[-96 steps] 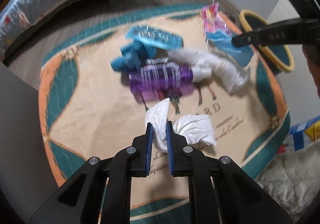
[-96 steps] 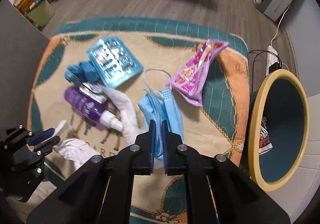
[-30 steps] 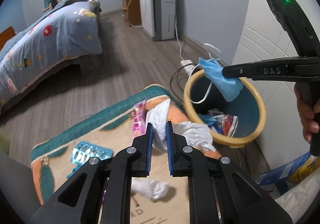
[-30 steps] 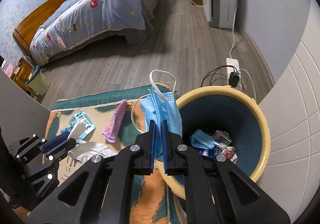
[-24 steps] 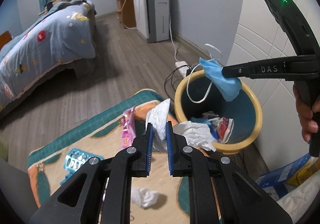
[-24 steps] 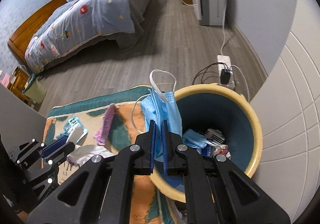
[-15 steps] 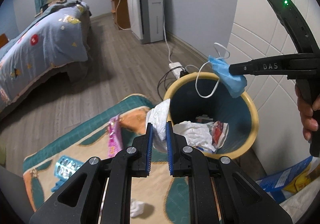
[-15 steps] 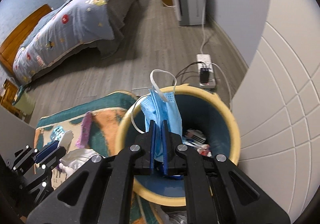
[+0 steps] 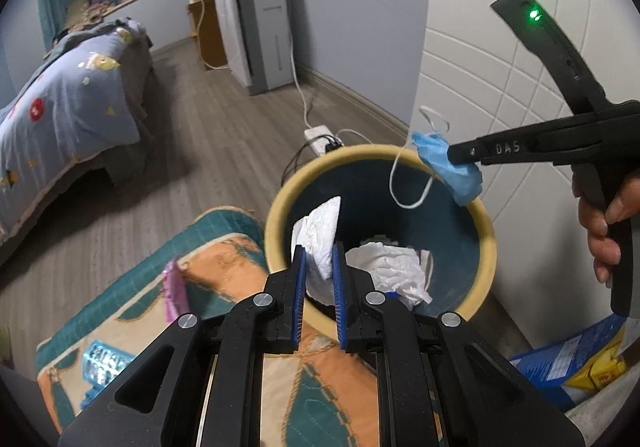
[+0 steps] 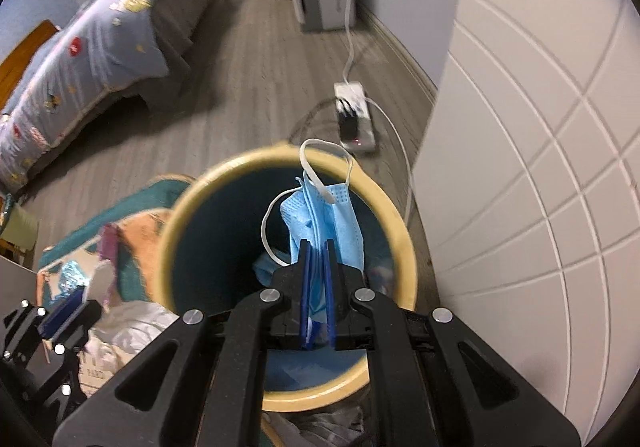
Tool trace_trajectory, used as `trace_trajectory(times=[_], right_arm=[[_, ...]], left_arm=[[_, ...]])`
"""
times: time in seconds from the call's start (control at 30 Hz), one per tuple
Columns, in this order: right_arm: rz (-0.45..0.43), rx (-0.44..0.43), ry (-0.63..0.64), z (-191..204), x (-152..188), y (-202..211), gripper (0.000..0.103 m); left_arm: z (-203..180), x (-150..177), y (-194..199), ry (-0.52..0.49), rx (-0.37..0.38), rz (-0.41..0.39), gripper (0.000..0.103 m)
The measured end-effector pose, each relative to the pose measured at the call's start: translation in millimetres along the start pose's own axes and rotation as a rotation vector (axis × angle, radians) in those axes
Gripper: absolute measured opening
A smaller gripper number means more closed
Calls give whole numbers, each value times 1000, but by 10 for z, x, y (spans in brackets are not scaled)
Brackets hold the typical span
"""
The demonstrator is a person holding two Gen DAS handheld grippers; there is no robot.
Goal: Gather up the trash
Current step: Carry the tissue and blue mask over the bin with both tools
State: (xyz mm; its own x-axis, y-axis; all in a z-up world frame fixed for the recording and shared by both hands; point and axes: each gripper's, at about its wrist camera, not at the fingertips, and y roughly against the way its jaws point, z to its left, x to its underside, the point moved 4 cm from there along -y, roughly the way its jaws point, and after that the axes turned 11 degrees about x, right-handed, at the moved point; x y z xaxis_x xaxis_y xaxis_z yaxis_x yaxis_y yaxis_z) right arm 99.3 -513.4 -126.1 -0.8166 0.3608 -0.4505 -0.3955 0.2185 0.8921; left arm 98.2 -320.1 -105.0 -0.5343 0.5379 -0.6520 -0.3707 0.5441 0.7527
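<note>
My left tool [image 9: 318, 275] is clamped on a crumpled white tissue [image 9: 320, 235] over the near rim of the yellow bin [image 9: 276, 207], while my right tool [image 10: 316, 275] grips a blue face mask [image 10: 332, 215] above its open mouth. Beyond the bin lie a power strip [image 10: 356, 115] on the wooden floor [image 9: 224, 135] and a bed [image 9: 60, 95].

The bin [image 9: 276, 215] mouth is wide open above the trash at its bottom. A wall [image 10: 540, 127] stands close beside it; the rug [image 9: 224, 255] side is free.
</note>
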Motion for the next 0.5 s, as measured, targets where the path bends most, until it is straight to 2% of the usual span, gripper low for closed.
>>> trace_trajectory(times=[0.2,0.37,0.5], right_arm=[[117,16,-42,-131,185,-321,6],[156,56,-18,-132,267,-472,6],[151,49,-30,-135,259,-495,6]], left_arm=[[-132,60,-225,-15,26,46,14],[-174,109,-390,-4,52,82,14],[-165,87,-454,-4,56,85,14]])
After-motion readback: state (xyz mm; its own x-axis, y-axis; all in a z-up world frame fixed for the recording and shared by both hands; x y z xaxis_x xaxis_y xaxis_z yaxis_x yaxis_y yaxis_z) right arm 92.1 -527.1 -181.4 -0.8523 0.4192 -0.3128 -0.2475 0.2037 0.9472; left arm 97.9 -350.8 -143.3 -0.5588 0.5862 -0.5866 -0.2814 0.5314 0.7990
